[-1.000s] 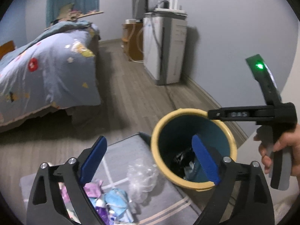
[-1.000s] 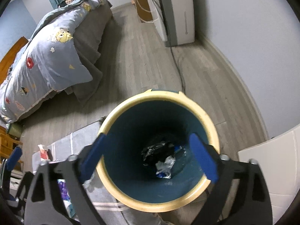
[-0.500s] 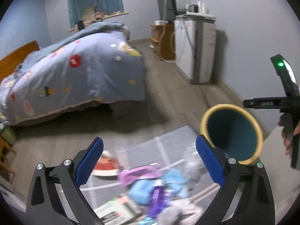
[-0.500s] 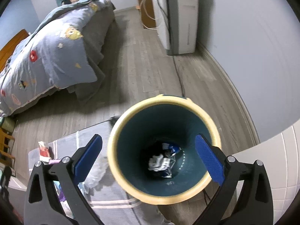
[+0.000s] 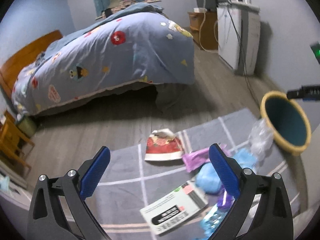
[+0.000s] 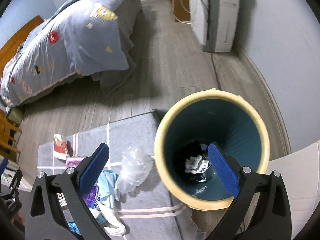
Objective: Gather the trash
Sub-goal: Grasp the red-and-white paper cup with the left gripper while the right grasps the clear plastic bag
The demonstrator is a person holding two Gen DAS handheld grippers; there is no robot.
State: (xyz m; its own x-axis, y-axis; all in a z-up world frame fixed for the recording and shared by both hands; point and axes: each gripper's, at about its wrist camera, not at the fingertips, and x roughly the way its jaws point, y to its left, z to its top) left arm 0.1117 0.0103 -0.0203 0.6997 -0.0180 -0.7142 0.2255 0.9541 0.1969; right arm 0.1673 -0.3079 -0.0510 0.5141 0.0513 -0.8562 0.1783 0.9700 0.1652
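Trash lies scattered on a grey rug [image 5: 124, 182] w/ pale grid lines: a red printed packet [image 5: 163, 147] toward the rug's far side, a purple wrapper [image 5: 195, 158] just beside it on the right, a light-blue crumpled bag [image 5: 208, 178] nearer the camera, a white box w/ black label [image 5: 174, 206] lying flat in front, tilted, and a clear crumpled plastic bag [image 6: 134, 170] near the bin. More bits (purple, blue, white) sit under the gripper fingers at the bottom of both views; too blurred to tell apart. The bin [image 6: 258, 124], teal inside w/ a cream rim, stands upright at the rug's right corner, partly on the wood floor [image 6: 176, 70]; black and white crumpled wrappers [image 6: 195, 164] lie at its bottom. Left gripper [image 5: 159, 172] hangs above the rug, jaws spread wide, nothing between the blue pads; red packet and rug show thru the gap. Right gripper [image 6: 158, 170] is above the bin's near-left rim, jaws also wide apart and empty, right pad over the bin's inside, left pad over the rug trash. Beyond the rug: a bed [image 5: 124, 46] w/ blue cartoon-print duvet, a white appliance [image 5: 238, 38] against the wall w/ cables running down, and a wooden cabinet [image 5: 202, 28] next to it.
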